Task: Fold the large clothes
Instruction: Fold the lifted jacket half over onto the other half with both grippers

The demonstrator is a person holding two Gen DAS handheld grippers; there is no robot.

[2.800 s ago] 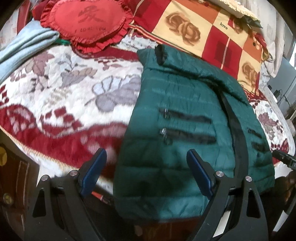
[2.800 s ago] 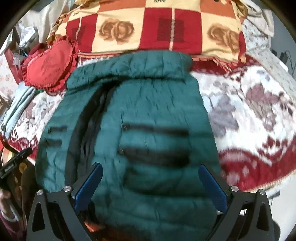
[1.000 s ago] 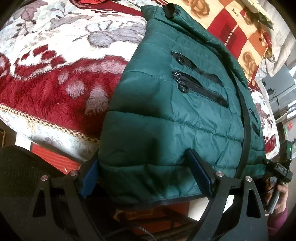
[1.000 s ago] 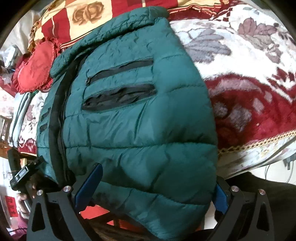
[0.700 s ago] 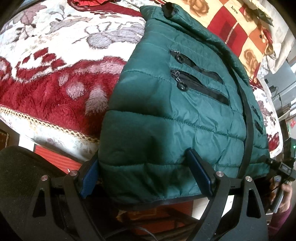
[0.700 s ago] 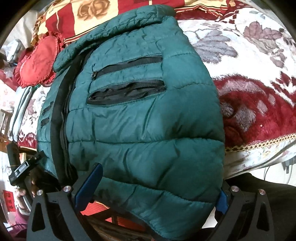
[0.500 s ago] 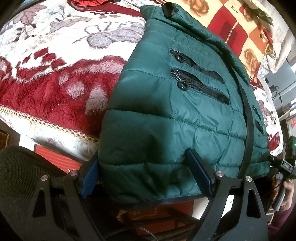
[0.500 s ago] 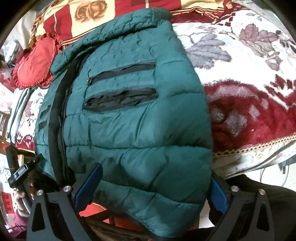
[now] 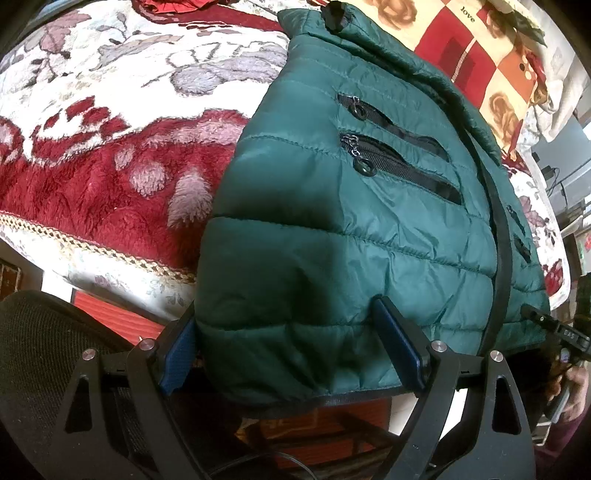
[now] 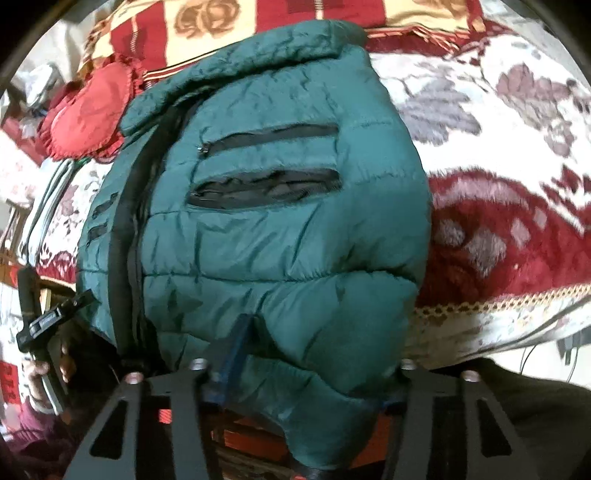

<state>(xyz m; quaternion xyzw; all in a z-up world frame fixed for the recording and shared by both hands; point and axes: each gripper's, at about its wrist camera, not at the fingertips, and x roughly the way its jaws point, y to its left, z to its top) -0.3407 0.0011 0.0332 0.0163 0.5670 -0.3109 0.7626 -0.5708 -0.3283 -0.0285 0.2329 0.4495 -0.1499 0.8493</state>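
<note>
A dark green puffer jacket (image 9: pixel 351 229) lies front up on the bed, its hem hanging over the near edge. In the left wrist view my left gripper (image 9: pixel 288 350) stands open at the hem's left corner, the padded fabric lying between its blue fingers (image 9: pixel 399 347). In the right wrist view the jacket (image 10: pixel 280 229) fills the middle. My right gripper (image 10: pixel 314 369) is closing on the hem's right corner: the left blue pad (image 10: pixel 236 343) dents the bunched fabric, and the other finger is hidden behind it.
A red and white floral blanket (image 9: pixel 110 166) covers the bed, with a checked quilt (image 10: pixel 258 22) and a red heart cushion (image 10: pixel 92 110) at the back. A black mesh chair (image 9: pixel 33 350) stands near left. A hand (image 10: pixel 40 373) holds the other gripper.
The right jaws have drawn together on the hem and bunched the fabric between them. The left gripper has kept its place and width around the other corner.
</note>
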